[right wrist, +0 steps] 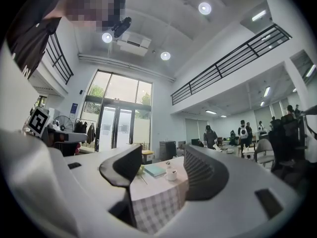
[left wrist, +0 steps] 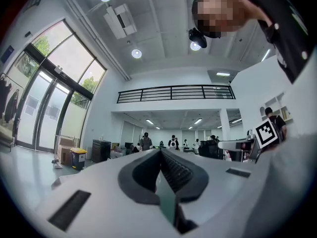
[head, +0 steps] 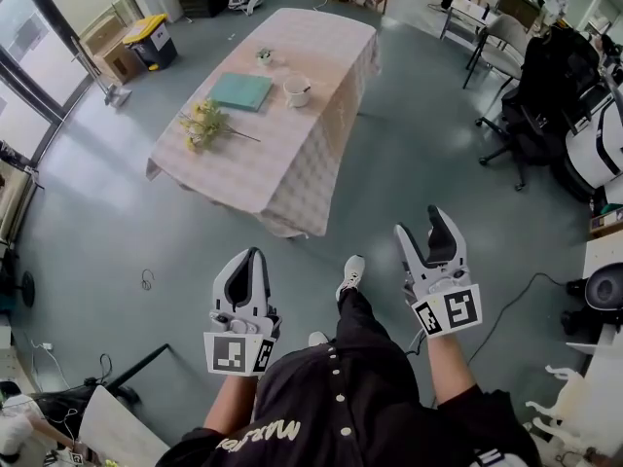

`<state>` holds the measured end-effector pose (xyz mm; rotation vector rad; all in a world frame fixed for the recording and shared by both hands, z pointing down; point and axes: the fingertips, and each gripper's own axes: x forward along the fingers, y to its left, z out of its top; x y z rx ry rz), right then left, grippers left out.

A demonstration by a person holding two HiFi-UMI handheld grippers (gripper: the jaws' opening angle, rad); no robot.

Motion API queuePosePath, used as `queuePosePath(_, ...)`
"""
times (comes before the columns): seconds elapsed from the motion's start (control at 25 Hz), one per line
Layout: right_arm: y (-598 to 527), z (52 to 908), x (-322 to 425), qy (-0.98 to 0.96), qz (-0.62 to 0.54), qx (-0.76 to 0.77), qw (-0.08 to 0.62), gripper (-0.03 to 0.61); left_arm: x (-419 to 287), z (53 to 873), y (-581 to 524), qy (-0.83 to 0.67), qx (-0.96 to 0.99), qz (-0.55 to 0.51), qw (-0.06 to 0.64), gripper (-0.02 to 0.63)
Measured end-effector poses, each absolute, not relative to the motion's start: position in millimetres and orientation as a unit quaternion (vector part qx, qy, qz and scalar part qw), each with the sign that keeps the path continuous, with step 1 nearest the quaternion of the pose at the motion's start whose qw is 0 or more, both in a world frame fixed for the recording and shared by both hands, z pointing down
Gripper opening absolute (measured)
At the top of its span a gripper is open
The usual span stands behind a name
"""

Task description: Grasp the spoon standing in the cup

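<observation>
Low in frame, left gripper point(head: 255, 258) is closed, right gripper point(head: 421, 224) spread wide; cup point(head: 296, 90) stands on table point(head: 292, 159), upper centre.

Head view: from above the person, facing forward and steeply down; left gripper point(head: 255, 256) and right gripper point(head: 421, 224) close below, long table under pale checked cloth point(head: 321, 56) far ahead. Left gripper view: level along its jaws into the hall. Right gripper view: same table point(right wrist: 154, 202), distant, between its jaws.
</observation>
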<state>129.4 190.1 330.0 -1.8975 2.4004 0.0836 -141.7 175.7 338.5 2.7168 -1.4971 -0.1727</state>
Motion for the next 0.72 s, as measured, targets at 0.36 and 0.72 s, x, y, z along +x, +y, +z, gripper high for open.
queuePosePath(0.36,79.9,319.4,177.3,0.794,0.034,-0.605,0.041,0.249,-91.7,326.0,71.6,-0.492,0.868,-0.066,0.019,0.011)
queuePosePath(0.72,-18.6,311.5,232.9,0.804,0.037,-0.592,0.041,0.249,-35.6,322.5,-20.1,-0.507,0.859,-0.074,0.020,0.011)
